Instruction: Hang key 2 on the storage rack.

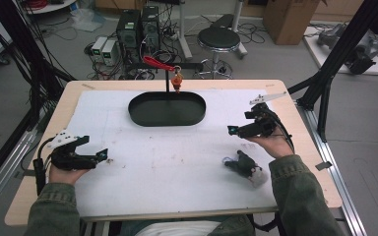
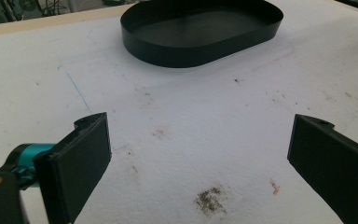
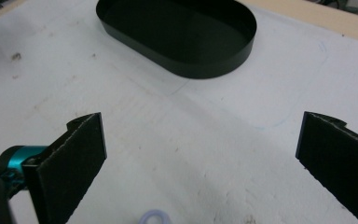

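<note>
A black oval tray (image 1: 167,118) sits empty at the middle back of the white sheet; its wall shows in the left gripper view (image 2: 200,55) and the right gripper view (image 3: 205,67). A small grey plush keychain (image 1: 246,166) with a white tuft and a pale ring lies near the front right, just below my right hand. My left gripper (image 1: 94,147) rests low at the front left, open and empty (image 2: 200,135). My right gripper (image 1: 240,123) hovers right of the tray, open and empty (image 3: 200,135). The pale ring (image 3: 154,217) shows under its jaws.
Behind the tray a thin black stand (image 1: 167,81) carries a red ribbon (image 1: 157,63) and a hanging orange charm (image 1: 177,81). The white sheet (image 1: 177,157) is stained in places. Past the table stand a stool (image 1: 218,39), computer boxes and cables.
</note>
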The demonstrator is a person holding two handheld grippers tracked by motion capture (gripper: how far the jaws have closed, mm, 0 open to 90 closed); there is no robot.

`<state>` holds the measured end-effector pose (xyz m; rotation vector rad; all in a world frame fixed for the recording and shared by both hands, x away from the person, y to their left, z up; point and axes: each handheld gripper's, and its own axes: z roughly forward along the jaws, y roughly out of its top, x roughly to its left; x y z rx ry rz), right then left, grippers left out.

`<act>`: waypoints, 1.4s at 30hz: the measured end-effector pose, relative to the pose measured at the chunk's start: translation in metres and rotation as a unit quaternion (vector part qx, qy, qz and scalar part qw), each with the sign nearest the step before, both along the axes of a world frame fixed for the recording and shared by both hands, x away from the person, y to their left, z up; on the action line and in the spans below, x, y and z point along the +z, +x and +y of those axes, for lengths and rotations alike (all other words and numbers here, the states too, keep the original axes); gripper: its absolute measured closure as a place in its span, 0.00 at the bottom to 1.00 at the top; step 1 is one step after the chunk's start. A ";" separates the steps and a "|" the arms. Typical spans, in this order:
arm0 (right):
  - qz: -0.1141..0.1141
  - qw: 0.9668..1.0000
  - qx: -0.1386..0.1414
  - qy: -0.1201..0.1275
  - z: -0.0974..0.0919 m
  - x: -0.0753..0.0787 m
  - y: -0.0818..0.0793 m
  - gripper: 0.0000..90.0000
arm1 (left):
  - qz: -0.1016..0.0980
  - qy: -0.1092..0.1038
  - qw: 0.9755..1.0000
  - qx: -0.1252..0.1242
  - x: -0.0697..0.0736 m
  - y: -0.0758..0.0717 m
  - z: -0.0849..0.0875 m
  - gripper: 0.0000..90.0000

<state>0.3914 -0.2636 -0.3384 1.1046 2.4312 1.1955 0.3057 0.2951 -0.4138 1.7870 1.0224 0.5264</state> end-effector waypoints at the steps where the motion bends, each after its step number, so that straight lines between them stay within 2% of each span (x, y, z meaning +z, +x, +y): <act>1: 0.001 1.000 0.003 -0.001 -0.001 -0.002 -0.002 0.01 | 0.000 0.001 1.000 0.000 0.000 0.000 0.000 0.07; 3: 0.005 1.000 0.005 -0.007 -0.002 -0.005 -0.006 0.01 | 0.001 0.001 1.000 0.000 0.000 0.000 0.000 0.07; 4: 0.008 1.000 0.007 -0.022 -0.003 -0.008 -0.010 0.01 | 0.001 0.000 1.000 0.000 0.000 0.000 0.000 0.07; 7: 0.005 0.999 0.010 -0.035 -0.003 -0.012 -0.016 0.01 | 0.001 0.002 1.000 -0.001 0.000 0.000 -0.001 0.07; 11: 0.011 0.999 0.013 -0.042 -0.005 -0.018 -0.019 0.01 | 0.003 0.002 1.000 -0.002 0.000 0.000 -0.001 0.07; 17: 0.037 0.998 0.016 -0.049 -0.012 -0.034 -0.029 0.01 | 0.004 0.005 1.000 -0.003 -0.001 0.000 -0.001 0.07; 24: 0.043 0.997 0.024 -0.056 -0.016 -0.040 -0.043 0.01 | 0.004 0.005 1.000 -0.001 -0.001 0.000 -0.001 0.07; 25: 0.048 0.997 0.022 -0.063 -0.018 -0.043 -0.047 0.01 | 0.004 0.006 1.000 -0.002 -0.001 0.000 -0.001 0.07; 28: 0.049 0.996 0.021 -0.067 -0.021 -0.047 -0.049 0.01 | 0.005 0.007 1.000 -0.002 -0.001 0.000 -0.002 0.07; 35: 0.076 0.994 0.024 -0.081 -0.026 -0.062 -0.059 0.01 | 0.006 0.008 1.000 -0.003 -0.001 0.000 -0.002 0.07; 39: 0.090 0.988 0.036 -0.119 -0.025 -0.071 -0.067 0.01 | 0.006 0.007 1.000 -0.003 -0.001 0.000 -0.002 0.07; 42: 0.099 0.987 0.038 -0.122 -0.026 -0.073 -0.069 0.03 | 0.007 0.009 1.000 -0.003 -0.001 0.000 -0.002 0.07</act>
